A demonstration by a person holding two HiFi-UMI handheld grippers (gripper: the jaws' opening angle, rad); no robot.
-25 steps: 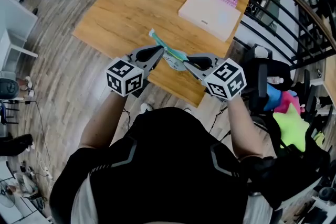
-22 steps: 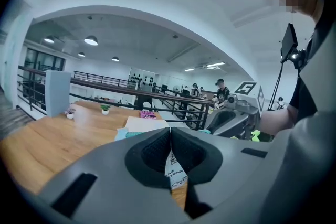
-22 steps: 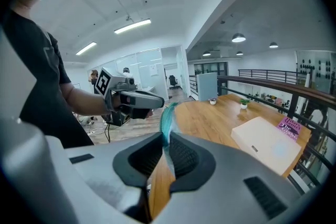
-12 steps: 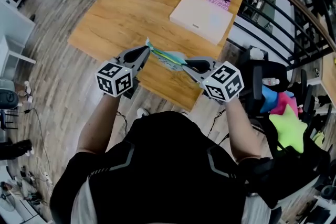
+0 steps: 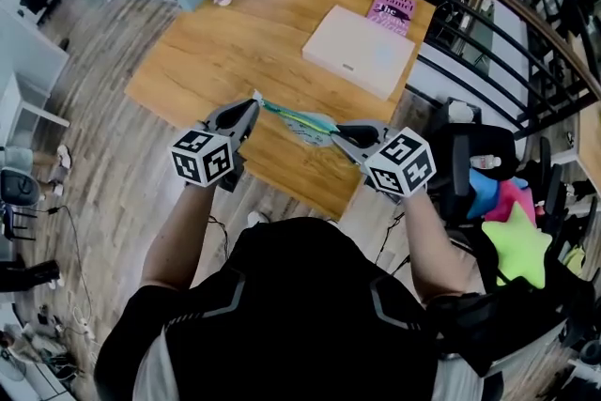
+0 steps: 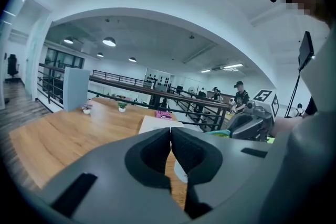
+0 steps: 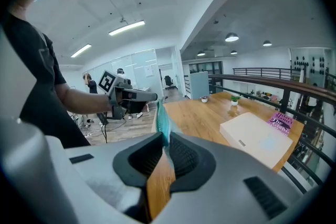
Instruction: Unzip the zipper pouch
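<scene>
Head view: the left gripper (image 5: 254, 101) is pinching one end of the zipper pouch (image 5: 299, 119); the right gripper (image 5: 336, 134) is clamping the other. The pouch is stretching between them.

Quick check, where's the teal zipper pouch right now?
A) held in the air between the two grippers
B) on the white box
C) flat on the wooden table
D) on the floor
A: in the head view the teal zipper pouch stretches from the left gripper to the right gripper, off the wooden table, and the right gripper view shows its edge pinched in the jaws.
</scene>
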